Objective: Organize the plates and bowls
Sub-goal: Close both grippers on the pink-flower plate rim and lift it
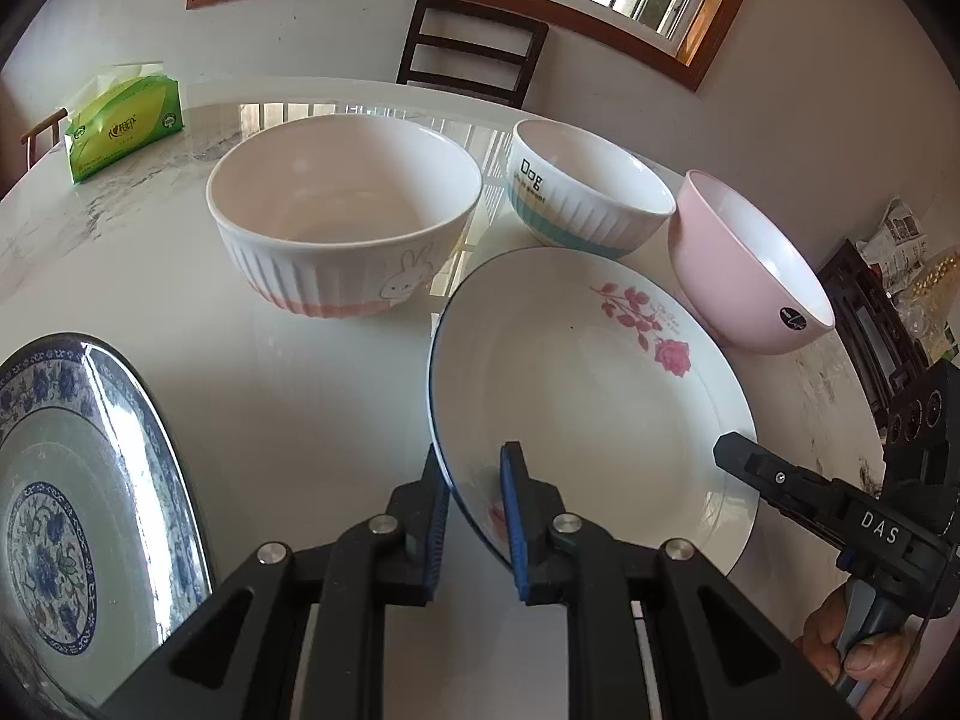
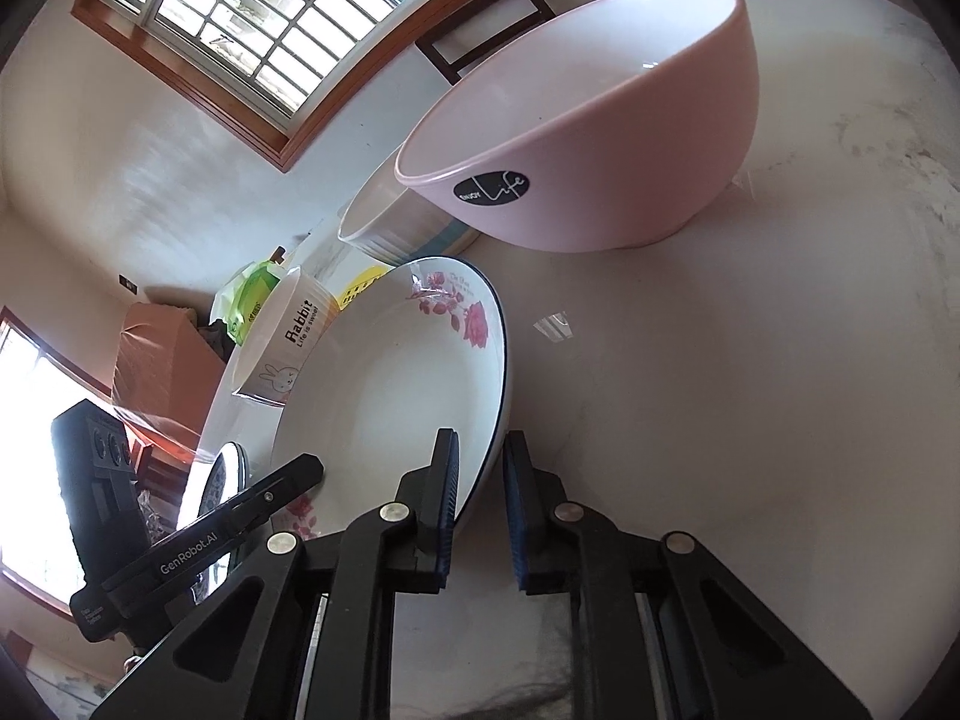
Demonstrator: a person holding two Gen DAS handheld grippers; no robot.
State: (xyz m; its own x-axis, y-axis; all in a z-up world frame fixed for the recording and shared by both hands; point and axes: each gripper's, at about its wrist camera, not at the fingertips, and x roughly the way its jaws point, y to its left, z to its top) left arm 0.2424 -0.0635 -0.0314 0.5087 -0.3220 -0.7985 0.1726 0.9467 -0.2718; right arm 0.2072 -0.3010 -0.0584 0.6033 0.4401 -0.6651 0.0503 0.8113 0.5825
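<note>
On the table point(image 1: 150, 276), going left to right: a blue plate point(image 1: 78, 504) at the near left, a rabbit bowl point(image 1: 345, 219), a Dog bowl point(image 1: 585, 189), then a pink bowl point(image 1: 747, 267) at the right. In front of the bowls sits the rose plate point(image 1: 591, 396). The left gripper point(image 1: 475, 519) is clamped on its near left rim, and the right gripper point(image 2: 480, 516) is pinched on the opposite edge, fingers narrow. Nothing looks stacked yet; every bowl stands alone. I'd say the sorting has barely started: this plate probably goes with the blue one, then the bowls need nesting.
</note>
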